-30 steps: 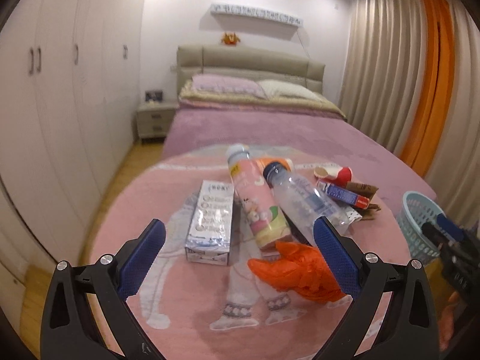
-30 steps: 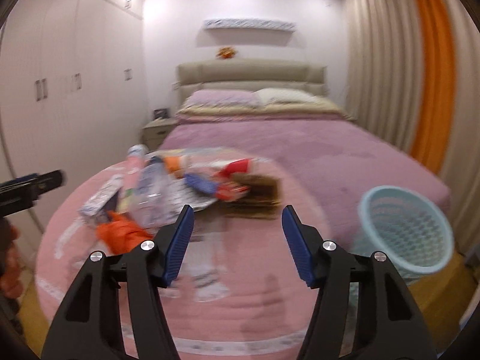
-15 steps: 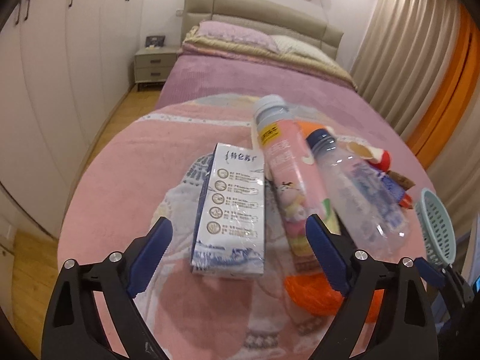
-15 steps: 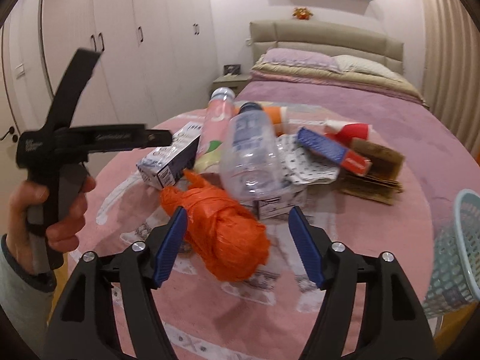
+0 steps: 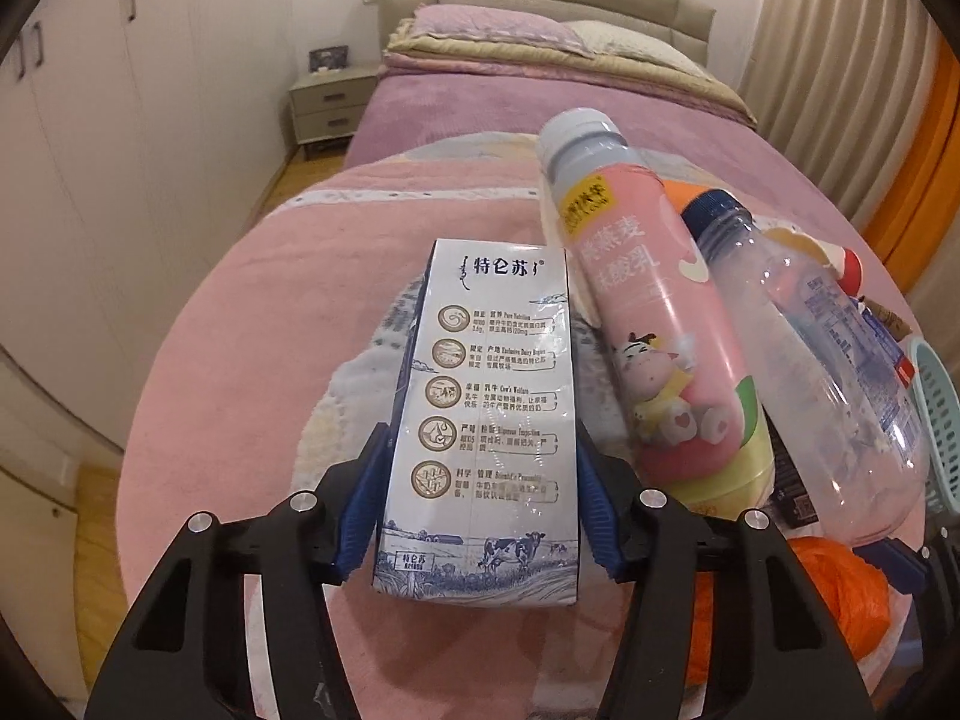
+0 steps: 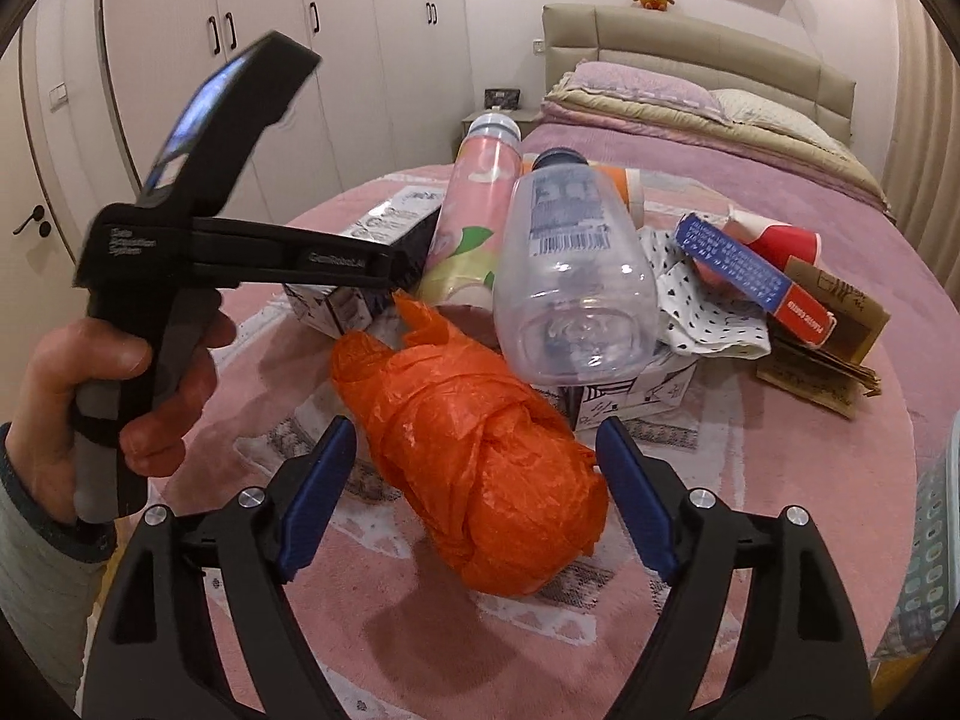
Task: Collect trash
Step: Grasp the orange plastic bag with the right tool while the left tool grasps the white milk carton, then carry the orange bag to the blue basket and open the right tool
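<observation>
Trash lies heaped on a round surface (image 6: 780, 540) covered in a pink cloth, at the foot of a bed. Nearest the right claw (image 6: 474, 501) is a knotted orange plastic bag (image 6: 480, 450); it sits between the blue pads without touching them. This claw's jaws have just been opening and stand wide. The bag looks soft, light and crinkly, so it would probably squash under a pinch; its bunched middle seems the best place to take hold.

Nearest the left claw (image 5: 474, 498) is a milk carton (image 5: 486, 420), lying flat with its printed side up. The jaws have just been closing, and the pads now sit against the carton's two long sides at its near end. The carton looks stiff and light, though its glossy sides may slip.

Just beside the carton lies a pink yoghurt drink bottle (image 5: 654, 330), and next to that a clear plastic bottle (image 6: 570, 276) with a blue cap, both smooth and likely to roll. Beyond them are a spotted paper wrapper (image 6: 702, 300), a blue and red box (image 6: 750, 270), a red paper cup (image 6: 774, 240) and flattened brown cardboard (image 6: 828, 324). A pale blue mesh basket (image 5: 936, 420) stands at the surface's far right edge.
</observation>
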A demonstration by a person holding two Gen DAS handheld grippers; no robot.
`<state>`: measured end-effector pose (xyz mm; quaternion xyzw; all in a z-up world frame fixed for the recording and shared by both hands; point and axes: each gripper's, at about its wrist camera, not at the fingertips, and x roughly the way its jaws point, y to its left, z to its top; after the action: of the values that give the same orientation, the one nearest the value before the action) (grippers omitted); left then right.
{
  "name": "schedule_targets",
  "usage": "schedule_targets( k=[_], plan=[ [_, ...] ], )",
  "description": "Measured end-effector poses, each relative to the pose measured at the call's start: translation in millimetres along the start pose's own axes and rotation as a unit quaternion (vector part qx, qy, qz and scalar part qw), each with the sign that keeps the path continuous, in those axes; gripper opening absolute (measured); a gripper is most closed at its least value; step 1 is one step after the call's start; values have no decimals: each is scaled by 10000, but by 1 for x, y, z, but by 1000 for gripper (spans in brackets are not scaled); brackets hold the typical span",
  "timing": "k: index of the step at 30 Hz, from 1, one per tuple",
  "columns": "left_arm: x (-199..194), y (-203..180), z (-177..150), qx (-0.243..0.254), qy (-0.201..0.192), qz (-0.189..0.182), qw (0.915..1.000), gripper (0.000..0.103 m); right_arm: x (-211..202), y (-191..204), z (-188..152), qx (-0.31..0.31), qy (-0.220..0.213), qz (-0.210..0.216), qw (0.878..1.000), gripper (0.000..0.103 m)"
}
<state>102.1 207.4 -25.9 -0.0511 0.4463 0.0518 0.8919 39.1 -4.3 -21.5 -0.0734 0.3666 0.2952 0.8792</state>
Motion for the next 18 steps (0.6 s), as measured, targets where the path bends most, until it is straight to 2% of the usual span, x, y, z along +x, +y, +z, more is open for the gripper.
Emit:
schedule_targets(
  k=[2, 4, 7, 10, 18],
  plan=[
    [-8, 3, -3, -66, -82, 0, 9999, 55, 3, 0, 1, 0, 2, 15, 10000, 75],
    [-19, 6, -6, -121, -184, -31, 9998, 55, 6, 2, 1, -22, 79, 34, 10000, 54],
    [-38, 9, -14, -171, -406, -46, 9990, 55, 2, 4, -2, -36, 25, 137, 9999, 36],
    [-58, 12, -19, -234, -588, -91, 9980, 54, -10, 7, -5, 4, -148, 247, 9996, 33],
    [-111, 2, -32, -344, -1133, -583, 9913, 54, -52, -2, -15, 258, -595, 230, 9976, 32]
  ],
)
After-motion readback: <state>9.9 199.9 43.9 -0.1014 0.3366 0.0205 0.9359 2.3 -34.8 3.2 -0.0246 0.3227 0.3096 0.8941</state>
